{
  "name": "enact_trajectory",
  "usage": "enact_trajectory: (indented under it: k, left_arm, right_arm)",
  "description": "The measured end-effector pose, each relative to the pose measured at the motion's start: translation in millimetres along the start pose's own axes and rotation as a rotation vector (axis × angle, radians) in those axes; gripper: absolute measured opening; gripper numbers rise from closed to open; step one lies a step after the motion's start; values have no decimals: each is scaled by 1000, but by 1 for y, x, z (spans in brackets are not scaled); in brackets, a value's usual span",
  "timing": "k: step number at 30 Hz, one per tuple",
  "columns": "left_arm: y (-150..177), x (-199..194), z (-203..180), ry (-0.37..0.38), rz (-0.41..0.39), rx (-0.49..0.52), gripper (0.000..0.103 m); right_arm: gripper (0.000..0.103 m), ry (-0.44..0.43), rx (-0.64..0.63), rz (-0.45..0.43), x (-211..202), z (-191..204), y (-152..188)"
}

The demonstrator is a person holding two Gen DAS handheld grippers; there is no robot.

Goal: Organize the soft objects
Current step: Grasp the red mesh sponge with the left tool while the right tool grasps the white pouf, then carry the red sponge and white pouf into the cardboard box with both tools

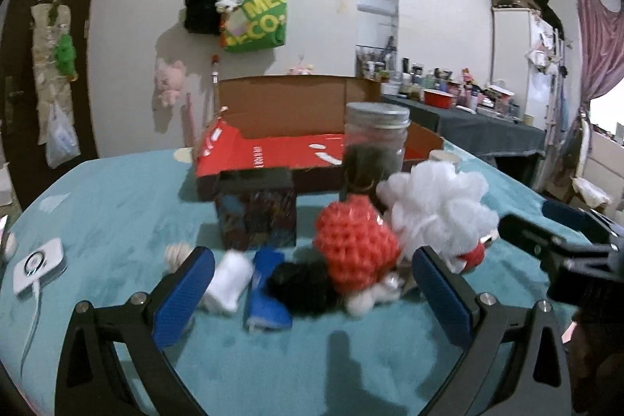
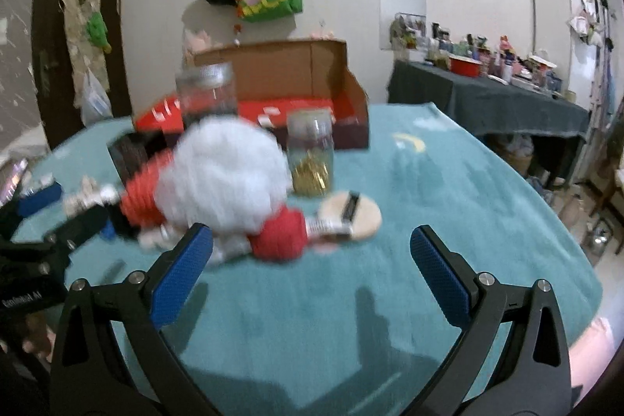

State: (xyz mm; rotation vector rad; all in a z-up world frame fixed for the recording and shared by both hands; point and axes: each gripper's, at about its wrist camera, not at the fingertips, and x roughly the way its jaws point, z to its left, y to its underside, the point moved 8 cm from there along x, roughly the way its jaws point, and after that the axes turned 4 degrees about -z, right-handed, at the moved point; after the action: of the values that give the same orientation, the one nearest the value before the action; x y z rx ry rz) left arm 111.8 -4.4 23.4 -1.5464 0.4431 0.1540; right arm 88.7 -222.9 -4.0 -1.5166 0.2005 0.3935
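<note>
Right wrist view is blurred: ahead-left of the released right hand-held gripper [image 2: 310, 260], a white mesh pouf [image 2: 222, 174] hides most of the red crocheted piece [image 2: 142, 193]. The left hand-held gripper [image 1: 312, 279], also released, faces the same pile on the teal blanket [image 1: 117, 221].

A green tote bag [image 1: 257, 16] is hung on the wall beside a black bag [image 1: 201, 6]. A dark-covered side table [image 2: 487, 96] is crowded with bottles and a red bowl [image 2: 465, 65]. What may be a power bank [image 1: 38, 266] is seen left.
</note>
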Motion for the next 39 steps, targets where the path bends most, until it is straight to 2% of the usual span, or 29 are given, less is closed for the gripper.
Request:
enact_trajectory:
  k: [3, 7, 11, 14, 17, 19, 20, 21, 22, 24, 27, 31, 39]
  left_arm:
    - [-10, 8, -1, 55, 20, -8, 103]
    - [-20, 23, -6, 103, 60, 18, 103]
    - [-17, 38, -9, 126, 105, 38, 102]
    - [-7, 48, -13, 158, 160, 45, 93]
    - [-2, 51, -16, 210, 187, 30, 85]
    - [0, 49, -20, 241, 196, 28, 74]
    - [0, 51, -19, 255, 204, 25, 70]
    - [1, 51, -22, 277, 212, 19, 61]
    - [3, 51, -24, 299, 219, 14, 54]
    - [4, 51, -27, 306, 219, 19, 49]
    - [3, 46, -31, 305, 207, 38, 41]
    - [0, 38, -35, 300, 191, 54, 36]
    - [-17, 30, -26, 265, 160, 52, 35]
  right_arm:
    - [103, -71, 7, -11, 9, 3, -20]
    - [103, -166, -4, 28, 28, 10, -36]
    - [103, -263, -12, 106, 50, 19, -40]
    - [103, -318, -3, 169, 65, 23, -35]
    - [95, -368, 12, 202, 76, 28, -31]
    - [84, -403, 22, 231, 81, 31, -26]
    - [71, -441, 40, 251, 82, 34, -23]
    - [65, -464, 53, 269, 83, 34, -21]
    - [63, -477, 61, 276, 84, 35, -20]
    - [51, -488, 62, 266, 80, 37, -20]
    - [43, -486, 59, 241, 73, 36, -22]
    - [38, -467, 64, 213, 65, 34, -26]
    - [37, -428, 49, 148, 49, 29, -40]
